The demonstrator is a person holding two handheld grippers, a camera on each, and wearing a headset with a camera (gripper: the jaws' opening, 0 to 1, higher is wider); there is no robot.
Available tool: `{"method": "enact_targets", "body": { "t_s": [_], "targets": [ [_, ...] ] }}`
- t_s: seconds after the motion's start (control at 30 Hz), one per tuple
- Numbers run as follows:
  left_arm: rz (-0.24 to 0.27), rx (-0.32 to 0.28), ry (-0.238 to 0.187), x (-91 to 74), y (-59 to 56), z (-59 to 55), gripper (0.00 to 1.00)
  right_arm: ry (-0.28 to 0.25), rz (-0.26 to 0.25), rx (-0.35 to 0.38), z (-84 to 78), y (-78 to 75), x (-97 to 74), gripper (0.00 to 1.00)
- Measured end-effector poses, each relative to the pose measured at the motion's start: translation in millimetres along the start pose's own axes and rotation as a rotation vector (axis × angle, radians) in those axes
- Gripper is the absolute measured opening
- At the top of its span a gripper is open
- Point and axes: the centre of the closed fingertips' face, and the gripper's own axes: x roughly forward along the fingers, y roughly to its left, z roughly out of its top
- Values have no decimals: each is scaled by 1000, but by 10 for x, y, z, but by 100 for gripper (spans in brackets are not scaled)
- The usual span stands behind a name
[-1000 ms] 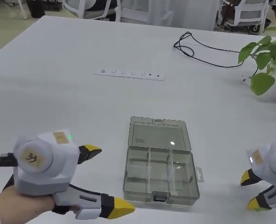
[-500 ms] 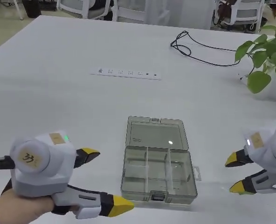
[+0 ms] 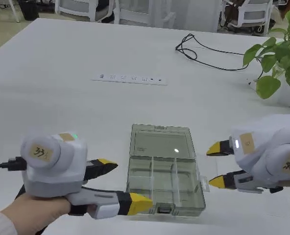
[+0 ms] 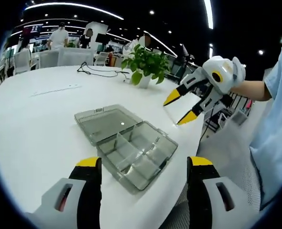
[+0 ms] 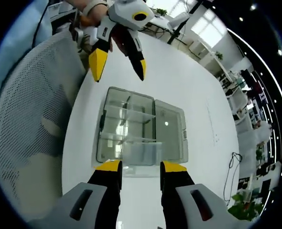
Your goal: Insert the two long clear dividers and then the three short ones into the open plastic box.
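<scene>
A: Jaw state, both sides?

B: On the left gripper (image 3: 125, 185) the jaws are spread wide with nothing between them. On the right gripper (image 3: 215, 165) they are apart too, with a narrower gap. Nothing shows in that gap, though a clear part would be hard to see there.

A: Where's the box relative to the tips?

B: The open plastic box (image 3: 184, 208) sits on the white table (image 3: 61, 107), directly between the two grippers. The left tips are at its left front corner and the right tips are just beside its right wall. In each gripper view the box is dead ahead along the jaws, with the other gripper beyond it.

A: Orientation?

B: The tray is toward the person and the lid (image 3: 159, 142) lies flat on the far side. The tray's long axis runs side to side, gripper to gripper.

A: Dividers?

B: Clear dividers (image 3: 153, 178) stand in the tray. Two walls run from hinge side to latch side, with shorter cross pieces off them. The cross pieces can't be counted, clear on clear.

A: Anything loose?

B: One small clear piece (image 3: 202, 179) touches the tray's right wall, just beside the right gripper's lower tip. Can't tell whether it's a spare divider or a tab on the box.

A: What's left, then?

B: Judgement only: insertion looks done or nearly so. If that piece is a short divider, the right gripper is the nearer one. It would have to pinch the thin edge and carry the piece left to a free slot. Being thin and clear, it could slip or miss the slot. The left gripper is placed to steady the box corner.
</scene>
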Motion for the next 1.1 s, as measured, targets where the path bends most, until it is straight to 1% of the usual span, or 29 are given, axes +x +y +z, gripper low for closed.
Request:
{"method": "enact_targets", "body": {
  "t_s": [0.03, 0.07, 0.1, 0.13, 0.17, 0.2, 0.23, 0.27, 0.3, 0.37, 0.43, 0.47, 0.5, 0.53, 0.57, 0.63, 0.7, 0.83, 0.87, 0.93, 1.0, 1.07, 1.1],
  "targets": [
    [-2, -32, -6, 19, 5, 16, 71, -4, -14, -14, 49, -20, 14, 32],
    [-9, -50, -7, 32, 1, 25, 69, -8, -23, -26, 83, -33, 25, 32],
    [-19, -69, -7, 48, -22, 30, 64, -14, -46, -44, 134, -67, 38, 32],
    [-34, -113, 5, 68, -43, 22, 59, -17, -53, -51, 162, -79, 50, 32],
    [-52, -135, -2, 84, -59, 39, 53, -18, -52, -50, 188, -79, 65, 32],
    [-64, -173, -12, 106, -70, 64, 45, -22, -51, -57, 228, -83, 88, 32],
    [-81, -192, -22, 122, -100, 87, 41, -23, -53, -60, 241, -86, 97, 32],
    [-90, -231, -33, 148, -115, 114, 38, -23, -59, -64, 274, -104, 127, 32],
    [-89, -252, -45, 168, -116, 138, 37, -26, -63, -66, 302, -111, 140, 32],
    [-84, -269, -54, 207, -98, 157, 37, -45, -73, -72, 397, -127, 159, 32],
    [-79, -284, -64, 252, -88, 180, 34, -58, -85, -77, 477, -139, 180, 32],
    [-78, -307, -70, 273, -85, 194, 31, -56, -89, -88, 499, -142, 197, 32],
    [-80, -314, -75, 281, -88, 203, 28, -53, -93, -96, 511, -144, 211, 32],
    [-81, -355, -94, 301, -87, 233, 26, -41, -104, -104, 515, -153, 230, 32],
    [-78, -376, -102, 313, -87, 241, 23, -35, -103, -114, 516, -144, 241, 32],
    [-70, -393, -117, 330, -78, 258, 21, -35, -104, -117, 544, -128, 262, 32],
    [-58, -418, -116, 354, -62, 252, 19, -34, -99, -125, 569, -95, 279, 32],
    [-55, -413, -113, 388, -65, 257, 16, -25, -106, -135, 583, -90, 299, 32],
    [-60, -421, -116, 392, -80, 265, 16, -21, -104, -141, 579, -87, 297, 32],
    [-68, -431, -119, 408, -81, 285, 15, -14, -116, -165, 577, -98, 295, 32],
    [-74, -438, -115, 414, -95, 281, 13, -16, -119, -161, 587, -102, 289, 32],
    [-78, -445, -117, 419, -91, 280, 9, -16, -129, -162, 595, -114, 281, 32],
    [-85, -459, -125, 416, -101, 291, 7, -18, -127, -166, 602, -109, 276, 32]
  ]
}}
